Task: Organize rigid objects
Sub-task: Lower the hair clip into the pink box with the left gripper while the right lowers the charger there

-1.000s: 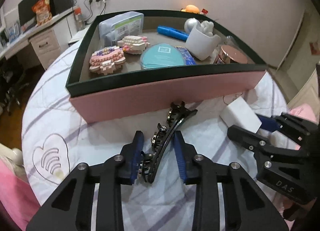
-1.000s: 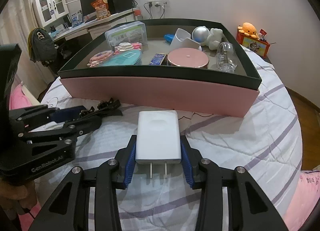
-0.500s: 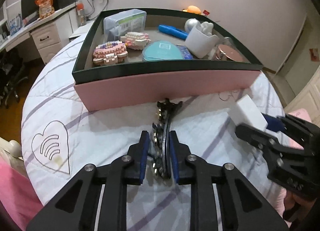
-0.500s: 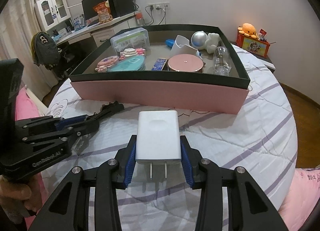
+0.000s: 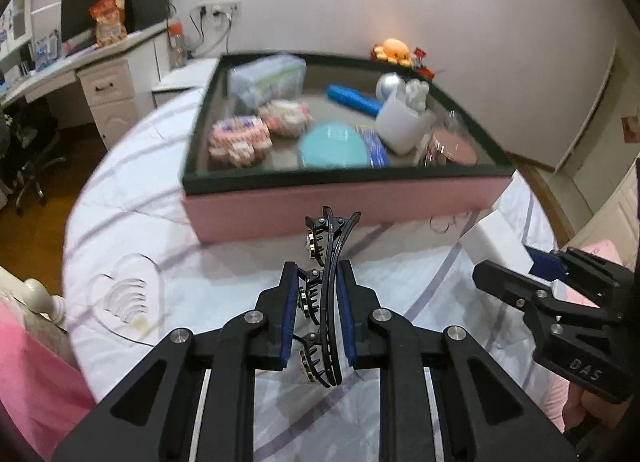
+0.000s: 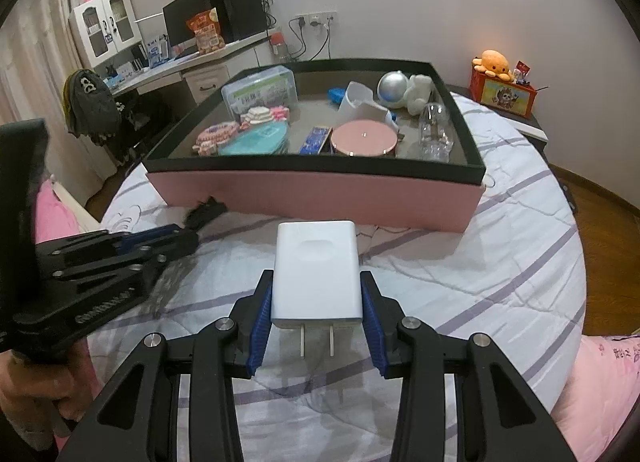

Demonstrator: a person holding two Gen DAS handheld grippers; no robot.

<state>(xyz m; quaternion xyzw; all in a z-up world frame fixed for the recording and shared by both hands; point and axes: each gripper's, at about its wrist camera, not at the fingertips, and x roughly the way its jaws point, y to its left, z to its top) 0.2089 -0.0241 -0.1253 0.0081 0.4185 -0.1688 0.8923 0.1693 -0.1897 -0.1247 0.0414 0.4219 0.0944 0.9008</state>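
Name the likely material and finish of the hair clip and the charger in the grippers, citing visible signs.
Hair clip: probably glossy black plastic with thin moulded teeth; the shiny studs could be metal or rhinestone.
Charger: smooth matte white plastic shell with soft rounded edges; its two prongs look like bare metal.

Both tools were built of matte black plastic, angular, with triangular cut-outs in the side arms. The left gripper [image 5: 318,282] carried dark blue ribbed pads on the inner faces of its fingers [image 5: 290,302], and round silver screw heads marked each pivot. The right gripper [image 6: 318,294] had the same blue ridged pads and silver screws. Seen from the side, its body showed white raised letters reading "DAS". The other's flank bore blurred white lettering that could not be read.
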